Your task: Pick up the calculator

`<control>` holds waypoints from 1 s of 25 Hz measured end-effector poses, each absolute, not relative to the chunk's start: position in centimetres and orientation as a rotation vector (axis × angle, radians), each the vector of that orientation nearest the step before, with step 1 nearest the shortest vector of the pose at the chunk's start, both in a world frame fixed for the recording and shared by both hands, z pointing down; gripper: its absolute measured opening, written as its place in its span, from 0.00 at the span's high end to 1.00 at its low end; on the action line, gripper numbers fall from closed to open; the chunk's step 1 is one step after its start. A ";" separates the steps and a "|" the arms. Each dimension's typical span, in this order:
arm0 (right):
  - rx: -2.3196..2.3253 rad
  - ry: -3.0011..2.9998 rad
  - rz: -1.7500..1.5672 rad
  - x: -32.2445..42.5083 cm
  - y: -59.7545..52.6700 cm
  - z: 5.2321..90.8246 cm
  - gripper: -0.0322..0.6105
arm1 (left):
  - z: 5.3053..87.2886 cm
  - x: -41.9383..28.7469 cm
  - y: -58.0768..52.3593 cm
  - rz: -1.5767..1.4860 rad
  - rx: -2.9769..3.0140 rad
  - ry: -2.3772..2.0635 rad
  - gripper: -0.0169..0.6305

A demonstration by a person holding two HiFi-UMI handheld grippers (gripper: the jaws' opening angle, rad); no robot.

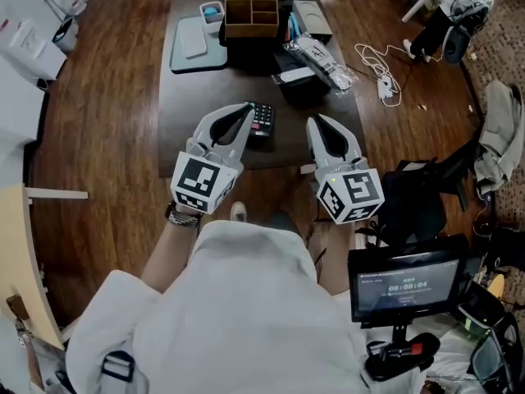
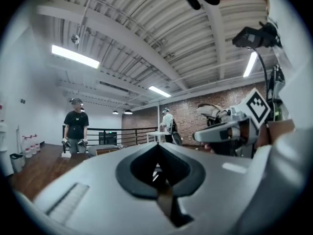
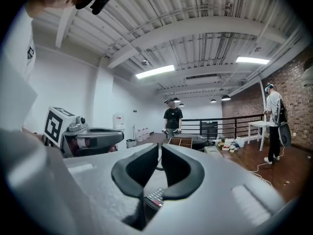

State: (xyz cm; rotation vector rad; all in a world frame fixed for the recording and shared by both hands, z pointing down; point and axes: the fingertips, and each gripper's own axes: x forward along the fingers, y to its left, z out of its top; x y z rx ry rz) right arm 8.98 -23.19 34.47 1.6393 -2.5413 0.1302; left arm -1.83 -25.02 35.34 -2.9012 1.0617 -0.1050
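Left white hand-held gripper has its jaws fully together with nothing in them, and its tip overlaps the left edge of the black push-button calculator. Risk: going in closed like that, it would likely shove the calculator instead of straddling it. The calculator lies flat near the front edge of the dark brown wooden table, so a push could slide it off. It's thin, so jaws coming in level may skate over it. Right white hand-held gripper sits just beside it, jaws down to a thin slit, empty, also too narrow to grip. Calculator is keys-up, long axis roughly front-to-back across the table. Can't tell which end has the display.
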 end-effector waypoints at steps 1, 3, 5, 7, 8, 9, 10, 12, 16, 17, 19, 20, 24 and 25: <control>1.647 -2.543 0.133 9.2 -23.8 34.4 0.94 | 35.6 -1.8 -25.6 -0.119 -2.909 1.066 0.98; 1.647 -2.542 0.129 9.5 -24.8 34.4 0.94 | 35.8 -1.7 -26.4 -0.160 -2.902 1.067 0.96; 1.650 -2.539 0.108 9.7 -25.6 34.3 0.94 | 35.9 -1.6 -26.9 -0.194 -2.881 1.066 0.96; 1.666 -2.543 0.086 9.9 -26.3 33.8 0.94 | 35.5 -1.4 -27.3 -0.192 -2.866 1.063 0.96; 1.670 -2.545 0.084 10.1 -26.7 33.5 0.94 | 35.3 -1.1 -27.6 -0.186 -2.861 1.068 0.96; 1.672 -2.546 0.084 10.4 -27.0 33.2 0.94 | 35.0 -0.8 -27.8 -0.183 -2.857 1.074 0.96; 1.669 -2.546 0.085 10.6 -27.3 33.1 0.94 | 34.8 -0.5 -28.1 -0.184 -2.852 1.079 0.96; 1.665 -2.545 0.086 11.1 -27.8 33.1 0.94 | 34.7 0.3 -28.6 -0.204 -2.835 1.079 0.96; 1.671 -2.538 0.116 12.6 -28.6 33.6 0.94 | 34.8 2.0 -29.3 -0.251 -2.804 1.045 0.96; 1.670 -2.537 0.120 12.9 -28.7 33.7 0.94 | 34.8 2.4 -29.2 -0.259 -2.798 1.031 0.96; 1.668 -2.536 0.122 13.2 -29.0 33.8 0.94 | 35.0 2.9 -29.3 -0.292 -2.784 1.017 0.96; 1.666 -2.536 0.121 13.4 -29.1 33.8 0.94 | 35.4 3.0 -29.5 -0.327 -2.778 1.024 0.96; 1.641 -2.539 0.107 13.4 -29.4 34.0 0.94 | 37.9 3.0 -30.6 -0.549 -2.764 1.082 0.96; 1.631 -2.541 0.102 13.3 -29.5 34.1 0.94 | 38.4 2.9 -30.8 -0.587 -2.754 1.090 0.96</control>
